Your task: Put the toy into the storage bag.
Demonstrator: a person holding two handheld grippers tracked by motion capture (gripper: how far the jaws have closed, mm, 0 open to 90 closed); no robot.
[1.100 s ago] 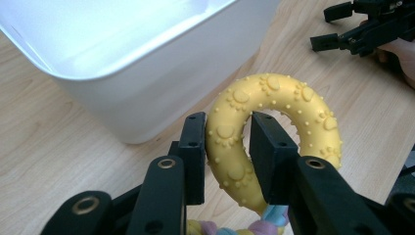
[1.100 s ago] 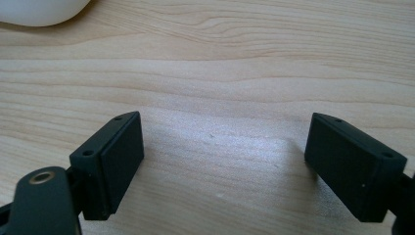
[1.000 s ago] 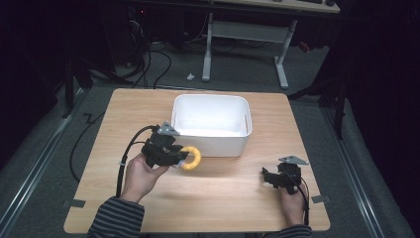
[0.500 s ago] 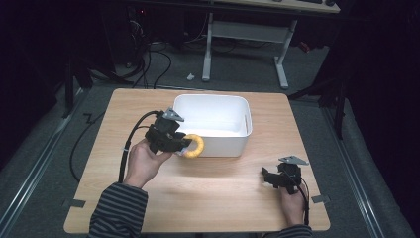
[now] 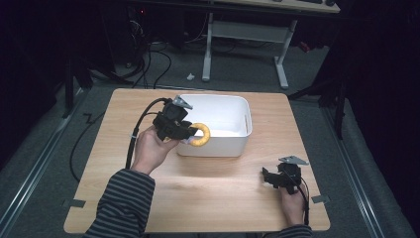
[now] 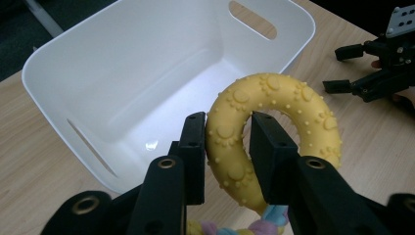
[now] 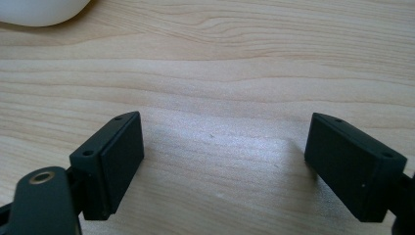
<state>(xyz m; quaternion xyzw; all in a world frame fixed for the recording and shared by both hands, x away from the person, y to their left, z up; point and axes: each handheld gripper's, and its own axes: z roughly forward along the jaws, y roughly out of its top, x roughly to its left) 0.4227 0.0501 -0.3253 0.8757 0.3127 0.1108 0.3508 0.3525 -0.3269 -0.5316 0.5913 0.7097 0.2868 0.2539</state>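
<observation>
A yellow knobbly ring toy is clamped in my left gripper, which is shut on its near side. A pastel rope hangs from the ring's underside. The ring hovers over the front left rim of the white bin, whose inside looks bare. My right gripper rests low over the wooden table near the front right, jaws wide open with nothing between them.
The bin stands at the table's back centre. A desk frame and cables are on the dark floor beyond the far edge. In the left gripper view the other gripper sits off to the right.
My left gripper has carried the ring up and to the right, from the table in front of the bin to over its front left rim. The right gripper has stayed still.
</observation>
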